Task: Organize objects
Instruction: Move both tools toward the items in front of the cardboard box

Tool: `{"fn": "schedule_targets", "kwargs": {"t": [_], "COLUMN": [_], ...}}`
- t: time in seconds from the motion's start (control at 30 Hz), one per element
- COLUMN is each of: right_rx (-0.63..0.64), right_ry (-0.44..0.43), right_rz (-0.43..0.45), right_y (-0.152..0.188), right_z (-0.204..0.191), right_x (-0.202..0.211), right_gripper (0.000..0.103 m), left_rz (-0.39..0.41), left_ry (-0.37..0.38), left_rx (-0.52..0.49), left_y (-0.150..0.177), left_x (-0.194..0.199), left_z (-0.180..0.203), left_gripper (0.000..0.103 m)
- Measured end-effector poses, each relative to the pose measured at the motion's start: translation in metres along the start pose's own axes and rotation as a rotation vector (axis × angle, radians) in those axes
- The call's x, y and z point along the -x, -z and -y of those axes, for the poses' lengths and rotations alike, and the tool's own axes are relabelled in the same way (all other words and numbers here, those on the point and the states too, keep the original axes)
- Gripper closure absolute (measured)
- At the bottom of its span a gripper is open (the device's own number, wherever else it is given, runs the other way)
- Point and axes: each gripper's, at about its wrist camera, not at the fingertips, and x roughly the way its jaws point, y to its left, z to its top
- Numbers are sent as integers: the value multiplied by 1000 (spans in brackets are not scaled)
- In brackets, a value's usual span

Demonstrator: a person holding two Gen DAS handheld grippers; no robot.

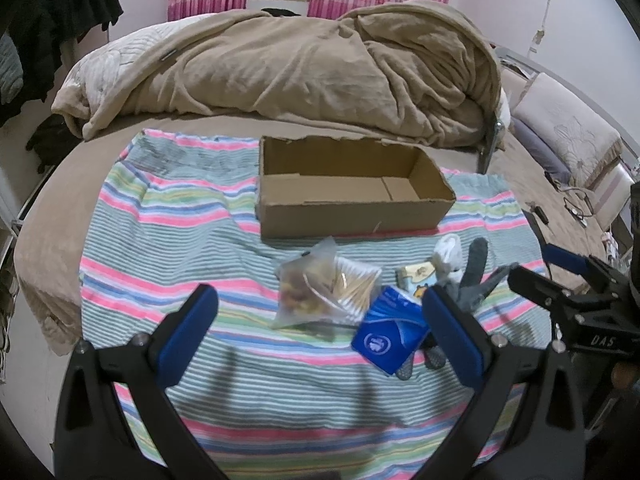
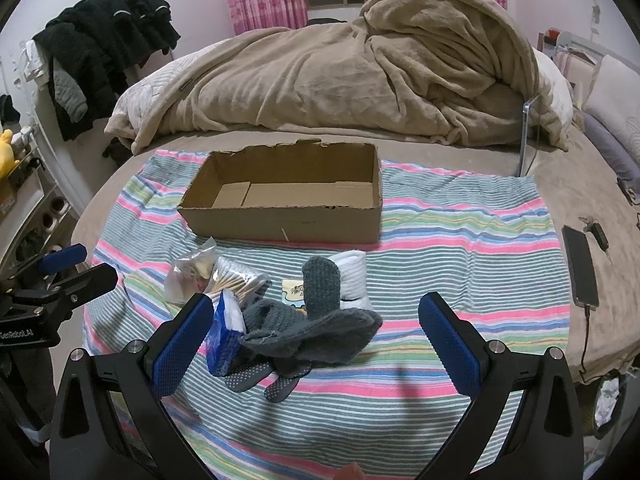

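An open, empty cardboard box [image 1: 352, 192] [image 2: 288, 196] stands on a striped towel [image 1: 168, 248] [image 2: 460, 232] on the bed. In front of it lies a small heap: a clear bag of cotton swabs [image 1: 324, 292] [image 2: 224, 276], a blue tissue pack [image 1: 390, 332] [image 2: 224, 336], grey gloves [image 1: 476, 276] [image 2: 312, 328], a white roll [image 2: 354, 276] and a small yellow card [image 1: 416, 276]. My left gripper [image 1: 320, 320] is open above the swab bag and tissue pack. My right gripper [image 2: 316, 332] is open above the gloves. Both hold nothing.
A rumpled beige blanket [image 1: 304, 68] [image 2: 360, 72] lies behind the box. A phone on a cable [image 2: 580, 268] and keys [image 2: 598, 232] lie right of the towel. Dark clothes [image 2: 104, 48] hang at the far left. A pillow [image 1: 568, 128] is at the right.
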Motion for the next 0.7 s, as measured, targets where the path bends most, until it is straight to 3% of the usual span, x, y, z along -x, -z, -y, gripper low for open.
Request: {"fn": "schedule_targets", "kwargs": {"t": [0.7], "right_rx": [1], "right_ry": [-2], "right_rz": [0], "right_y": [1], "right_z": [0], "right_x": [0], "right_gripper": [0], "left_rz": [0], "left_ry": [4], "left_rx": [-3], "left_y": [1], "left_x": [2], "left_z": [1], "left_gripper": [1]}}
